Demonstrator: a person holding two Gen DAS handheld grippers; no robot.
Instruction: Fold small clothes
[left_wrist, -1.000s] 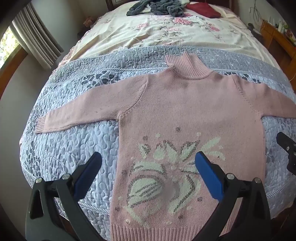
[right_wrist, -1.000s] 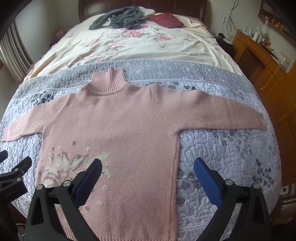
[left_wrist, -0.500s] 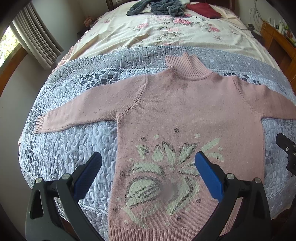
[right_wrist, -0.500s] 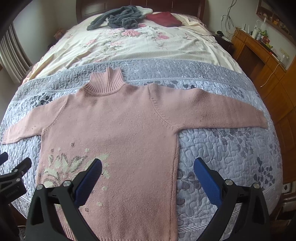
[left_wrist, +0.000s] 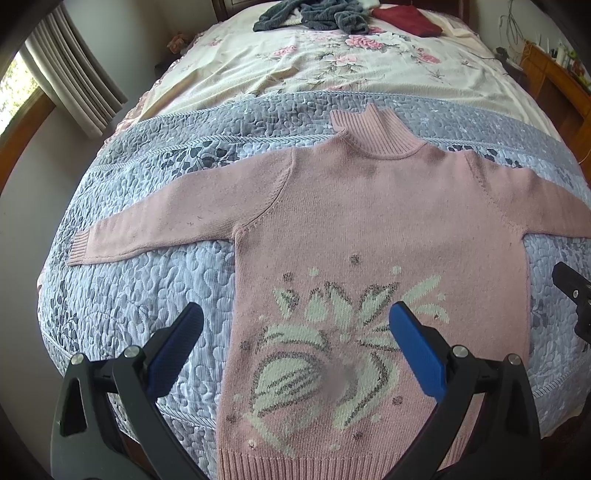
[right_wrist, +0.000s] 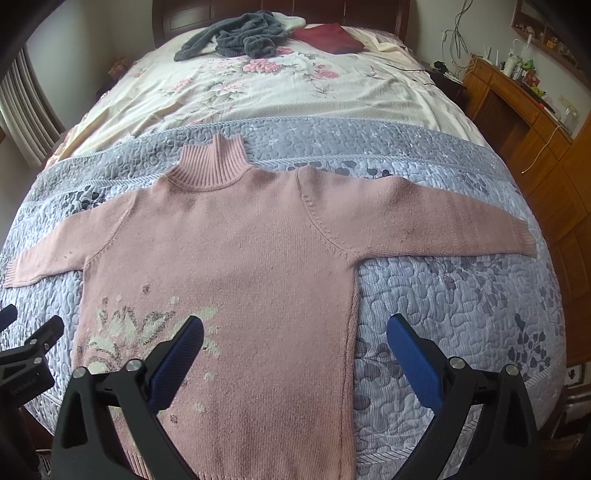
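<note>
A small pink knit sweater (left_wrist: 369, 221) with a high ribbed collar and a white flower pattern lies flat, front up, on a grey quilted blanket (left_wrist: 129, 295). Both sleeves are spread out sideways. My left gripper (left_wrist: 293, 332) hovers open above the sweater's lower left part, over the pattern, holding nothing. In the right wrist view the same sweater (right_wrist: 240, 258) fills the middle. My right gripper (right_wrist: 295, 343) is open above its lower right side seam, empty. The right sleeve cuff (right_wrist: 524, 240) lies near the bed's right edge.
Beyond the blanket lies a cream floral bedsheet (right_wrist: 277, 88) with a heap of dark grey clothes (right_wrist: 240, 37) and a folded dark red cloth (right_wrist: 325, 37) near the headboard. A wooden cabinet (right_wrist: 535, 122) stands right of the bed. Curtains (left_wrist: 70, 74) hang at the left.
Both grippers have drifted slightly toward the head of the bed, so the sweater sits a little lower in both views. Both stay open and empty; the sweater has not moved.
</note>
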